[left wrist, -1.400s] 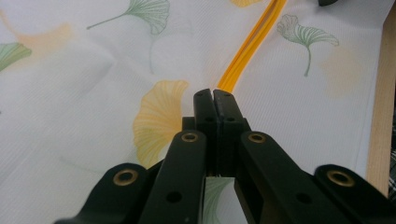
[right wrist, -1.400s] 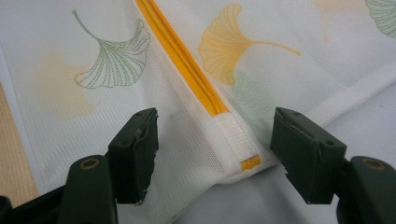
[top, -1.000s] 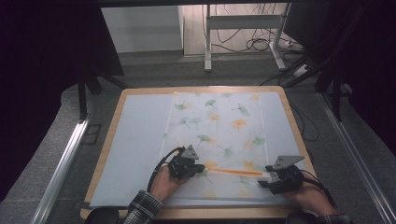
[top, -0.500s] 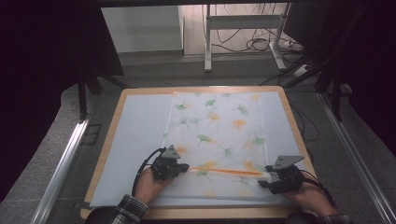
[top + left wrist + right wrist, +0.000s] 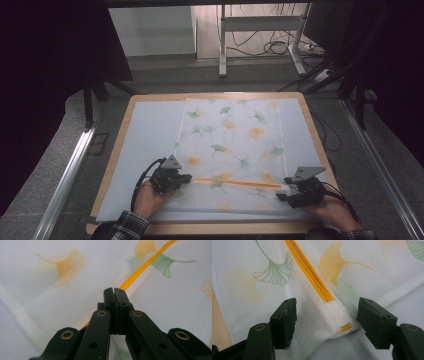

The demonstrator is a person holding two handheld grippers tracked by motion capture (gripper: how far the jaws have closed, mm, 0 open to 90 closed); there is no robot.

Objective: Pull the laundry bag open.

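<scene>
Wood-edged table (image 5: 114,150) w/ mesh bag (image 5: 232,145); left gripper (image 5: 114,291) jaws together, right gripper (image 5: 327,315) jaws apart.

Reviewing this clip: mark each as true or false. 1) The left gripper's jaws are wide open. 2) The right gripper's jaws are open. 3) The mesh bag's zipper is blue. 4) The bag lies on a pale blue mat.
1) False: the left gripper has its jaws shut at the orange zipper.
2) True: the right gripper straddles the zipper's end, jaws apart.
3) False: the white ginkgo-leaf mesh bag has an orange zipper.
4) True: it lies on the pale blue mat.
</scene>
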